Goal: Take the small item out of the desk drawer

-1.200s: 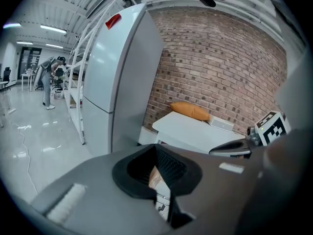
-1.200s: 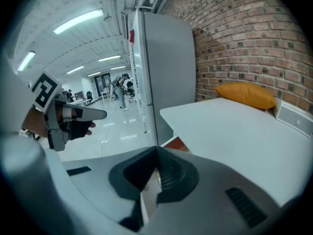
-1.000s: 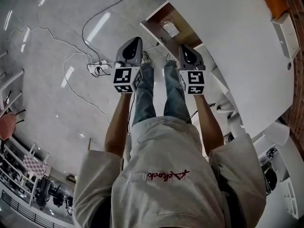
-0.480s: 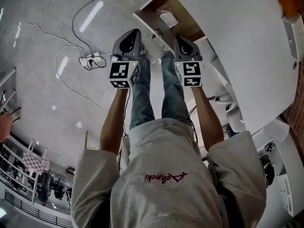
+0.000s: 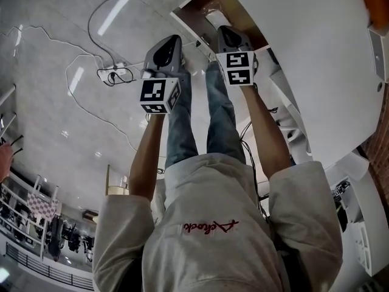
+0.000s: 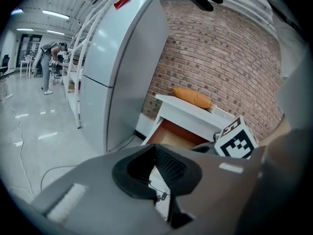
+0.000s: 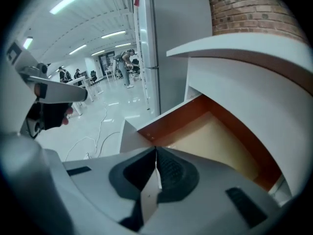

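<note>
Glossy floor (image 5: 61, 72), white desk (image 5: 316, 53), drawer (image 7: 220, 136) open. I read this as the reach step. Right gripper (image 7: 156, 153) is over the drawer, jaws pressed together, empty. Left gripper (image 6: 155, 151) likewise closed, held back. Small item (image 5: 213, 18) lies pale in the drawer. Next I'd open right and descend.

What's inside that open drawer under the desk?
A pale wooden drawer floor, reddish-brown walls, and a small whitish item just past the right tongs, whose body covers the rest.
</note>
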Available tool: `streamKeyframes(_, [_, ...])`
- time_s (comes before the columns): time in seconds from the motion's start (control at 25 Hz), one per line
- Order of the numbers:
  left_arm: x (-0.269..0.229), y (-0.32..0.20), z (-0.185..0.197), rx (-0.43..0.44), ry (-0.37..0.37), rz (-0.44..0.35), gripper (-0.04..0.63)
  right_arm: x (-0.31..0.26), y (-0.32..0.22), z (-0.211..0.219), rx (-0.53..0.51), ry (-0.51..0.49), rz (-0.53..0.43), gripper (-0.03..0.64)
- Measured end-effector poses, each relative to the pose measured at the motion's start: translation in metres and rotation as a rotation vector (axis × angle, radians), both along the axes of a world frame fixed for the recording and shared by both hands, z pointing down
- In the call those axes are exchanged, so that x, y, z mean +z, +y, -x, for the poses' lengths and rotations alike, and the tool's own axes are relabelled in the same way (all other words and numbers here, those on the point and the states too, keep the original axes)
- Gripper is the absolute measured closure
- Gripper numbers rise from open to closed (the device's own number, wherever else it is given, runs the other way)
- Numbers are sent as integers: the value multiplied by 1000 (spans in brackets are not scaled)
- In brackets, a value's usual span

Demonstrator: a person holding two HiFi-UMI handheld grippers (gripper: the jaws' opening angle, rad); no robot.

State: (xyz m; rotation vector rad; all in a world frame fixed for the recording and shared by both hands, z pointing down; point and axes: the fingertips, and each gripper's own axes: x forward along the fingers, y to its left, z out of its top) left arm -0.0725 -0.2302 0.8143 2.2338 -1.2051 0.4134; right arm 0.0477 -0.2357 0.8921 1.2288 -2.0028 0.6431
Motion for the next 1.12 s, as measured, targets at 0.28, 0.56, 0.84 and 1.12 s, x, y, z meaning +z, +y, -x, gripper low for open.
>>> streamKeyframes(0.28, [7, -3, 3, -10, 13, 8, 588, 48, -18, -4, -5, 69, 111, 604])
streamKeyframes(0.56, [15, -7, 1, 0, 17, 11, 588, 84, -28, -11, -36, 126, 183, 604])
streamKeyframes(0.84, [26, -7, -3, 8, 29, 23, 588, 113, -25, -21, -3, 135, 276, 523])
streamKeyframes(1.12, [35, -6, -4, 7, 43, 44, 588, 131, -28, -34, -4, 208, 272, 525])
